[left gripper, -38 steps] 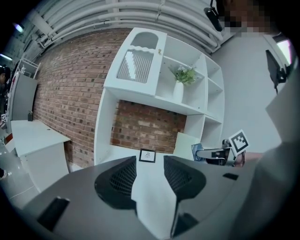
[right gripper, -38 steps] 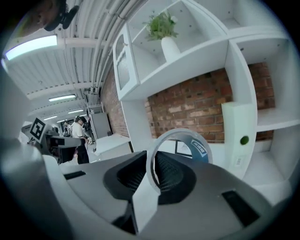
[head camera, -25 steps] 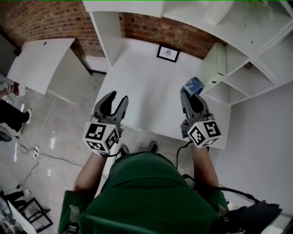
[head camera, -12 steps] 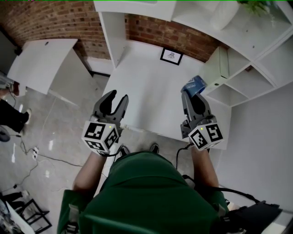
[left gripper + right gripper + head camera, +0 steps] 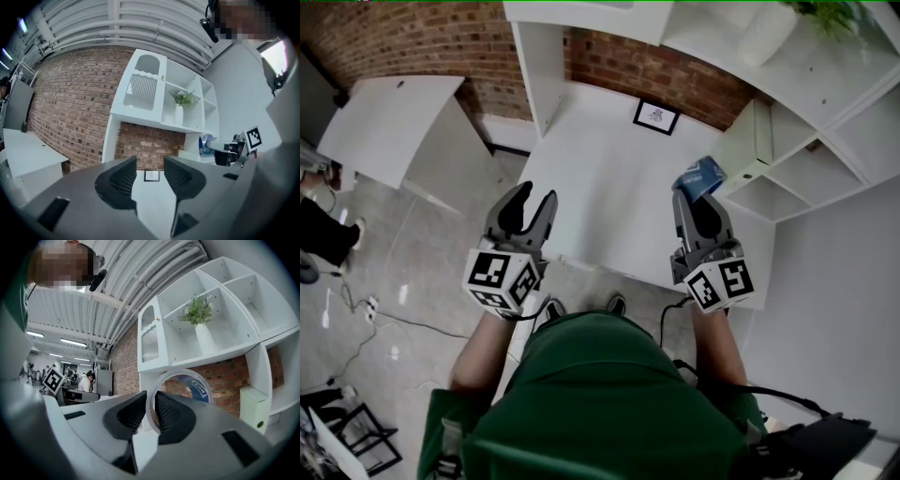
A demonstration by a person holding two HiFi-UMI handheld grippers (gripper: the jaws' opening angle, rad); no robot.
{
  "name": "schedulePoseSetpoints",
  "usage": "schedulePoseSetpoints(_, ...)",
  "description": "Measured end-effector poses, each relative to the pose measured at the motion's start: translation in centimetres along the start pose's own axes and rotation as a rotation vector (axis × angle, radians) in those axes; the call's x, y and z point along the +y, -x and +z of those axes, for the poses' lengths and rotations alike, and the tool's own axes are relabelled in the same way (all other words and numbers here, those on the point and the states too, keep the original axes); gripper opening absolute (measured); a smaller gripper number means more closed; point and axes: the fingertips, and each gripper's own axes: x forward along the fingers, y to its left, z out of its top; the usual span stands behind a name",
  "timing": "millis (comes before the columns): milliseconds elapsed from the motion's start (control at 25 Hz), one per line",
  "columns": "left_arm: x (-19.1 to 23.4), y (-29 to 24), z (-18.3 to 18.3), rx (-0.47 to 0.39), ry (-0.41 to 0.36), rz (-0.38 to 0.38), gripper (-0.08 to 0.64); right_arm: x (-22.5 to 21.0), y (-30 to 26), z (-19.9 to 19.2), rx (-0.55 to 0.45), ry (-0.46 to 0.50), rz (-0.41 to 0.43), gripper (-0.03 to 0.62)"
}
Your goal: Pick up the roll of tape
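Standing at the near edge of the white table (image 5: 600,178), with the white shelf unit (image 5: 825,131) to your right, you look to have the pick-up all but done. All that seems left is to keep the hold steady. Your left gripper (image 5: 532,199) hangs over the table's near left edge, its jaws moderately apart with nothing between them. Your right gripper (image 5: 696,195) has narrowed its jaws onto the roll of tape (image 5: 699,176), carried at its tips over the right side of the table, near the shelves and apparently clear of the surface. In the right gripper view, one pad sits inside the ring and one outside, pinching its wall. The roll of tape (image 5: 200,391) stands on edge — its hole faces away from you toward the far brick wall, so its axis runs near to far, roughly level.
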Motion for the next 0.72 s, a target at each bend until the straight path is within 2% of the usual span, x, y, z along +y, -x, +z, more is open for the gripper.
schedulePoseSetpoints(160,0.3,0.3,0.3,-0.016,0.001,0.019,0.193,0.5,0.2,-0.1,0.001,0.039,0.022,0.071)
schedulePoseSetpoints(720,-0.8,-0.5,-0.5,-0.018,0.005,0.035,0.193,-0.4,0.5,-0.9,0.017,0.047,0.052,0.071)
